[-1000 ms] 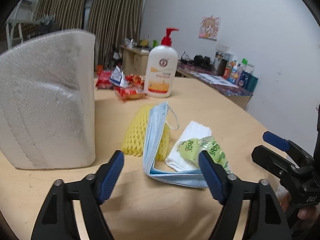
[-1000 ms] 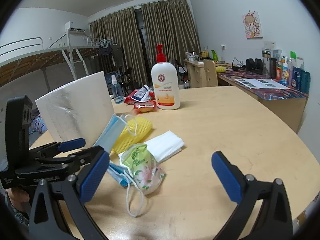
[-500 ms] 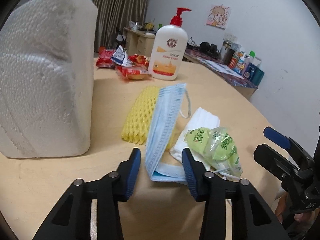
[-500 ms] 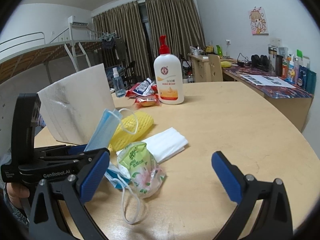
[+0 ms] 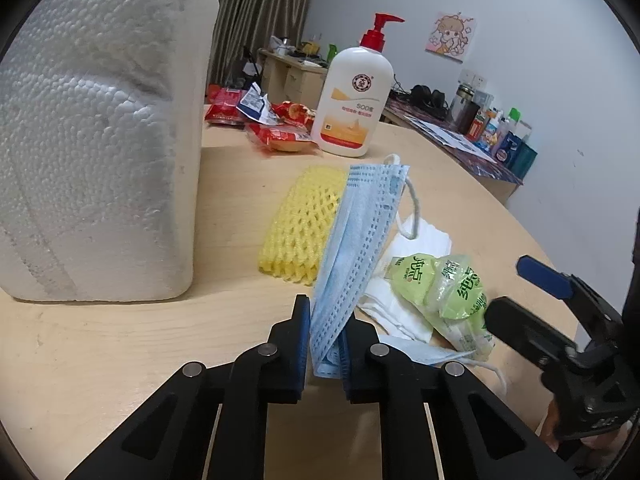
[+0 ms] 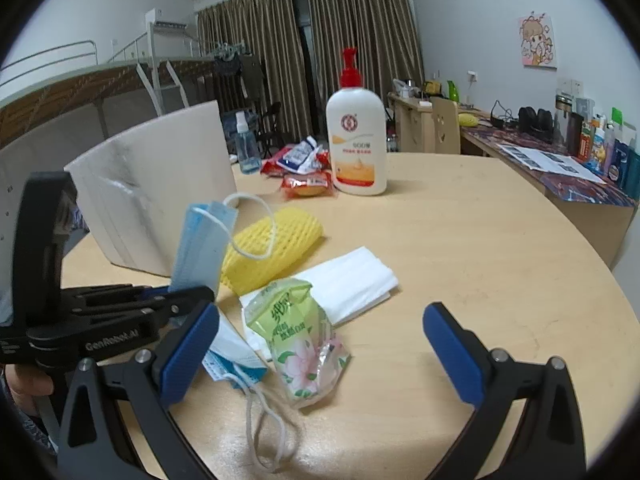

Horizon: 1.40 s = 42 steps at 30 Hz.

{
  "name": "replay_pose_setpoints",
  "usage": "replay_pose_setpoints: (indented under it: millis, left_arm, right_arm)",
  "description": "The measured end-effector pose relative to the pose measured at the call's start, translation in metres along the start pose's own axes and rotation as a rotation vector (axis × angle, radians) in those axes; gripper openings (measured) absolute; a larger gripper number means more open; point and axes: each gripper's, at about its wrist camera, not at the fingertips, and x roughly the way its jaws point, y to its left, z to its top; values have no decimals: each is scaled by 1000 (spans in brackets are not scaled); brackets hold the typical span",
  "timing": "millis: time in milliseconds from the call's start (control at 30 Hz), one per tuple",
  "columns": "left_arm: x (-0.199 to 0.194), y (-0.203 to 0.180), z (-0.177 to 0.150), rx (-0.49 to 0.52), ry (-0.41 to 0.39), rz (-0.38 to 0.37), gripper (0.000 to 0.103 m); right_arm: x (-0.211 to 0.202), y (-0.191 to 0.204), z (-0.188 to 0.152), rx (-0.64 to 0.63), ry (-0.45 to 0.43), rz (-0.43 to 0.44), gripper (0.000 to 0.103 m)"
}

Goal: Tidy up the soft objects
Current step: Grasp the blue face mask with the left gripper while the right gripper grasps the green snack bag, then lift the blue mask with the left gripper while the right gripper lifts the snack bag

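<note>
our left claw has closed since a moment ago: its blue pads were wide apart, and now they are pinching the lower edge of the blue face mask. the mask stands up from the pads, one part leaning over the yellow foam net, while its other end lies flat on the table near the edge closest to us. we judge the grip is made and the mask is ready to be lifted away from the pile.

our right claw is spread wide and holds nothing; it hovers over the green tissue pack, which lies partly on the white folded tissues.

one ear loop hangs over the foam net, and the other loop lies on the table beside the tissue pack, so lifting could drag these things. the big white foam block stands close at the left. the lotion bottle and the red snack packets stand toward the far edge, well apart from the pile.
</note>
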Motion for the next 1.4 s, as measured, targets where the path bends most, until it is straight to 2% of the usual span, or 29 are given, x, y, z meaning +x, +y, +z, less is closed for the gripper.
replay_pose_setpoints:
  millis: [200, 267, 400, 567, 600, 633, 700, 867, 1000, 1200, 1400]
  left_arm:
    - [-2, -1, -1, 9, -8, -14, 6]
    - [-3, -3, -1, 18, -12, -19, 6]
    - [-5, -5, -1, 28, -24, -27, 6]
    - [-6, -5, -2, 30, -27, -31, 6]
    - [-6, -4, -2, 29, -27, -32, 6]
    - [-6, -4, -2, 29, -26, -33, 6]
    - [-7, -5, -2, 32, -25, -34, 6]
    - [-7, -4, -2, 29, -29, -39, 6]
    - [-8, -5, -3, 35, -33, -46, 6]
    - [-9, -5, -3, 34, -40, -51, 6]
    - [-12, -7, -4, 47, -53, -58, 6]
  right_arm:
    - [9, 5, 1, -24, 35, 1, 103]
    - [10, 8, 1, -35, 40, 6, 99]
    - [17, 14, 1, -55, 70, 4, 71]
    - [22, 16, 2, -57, 94, 7, 69]
    - [23, 16, 2, -57, 98, 8, 66]
    - [25, 16, 3, -56, 104, 14, 58]
    - [28, 17, 2, -53, 122, 22, 52]
    - [28, 19, -1, -54, 132, 26, 46]
    - [29, 17, -6, -40, 146, 48, 30]
    - [25, 9, -5, 17, 125, 70, 26]
    - [4, 10, 8, 32, 59, 81, 26]
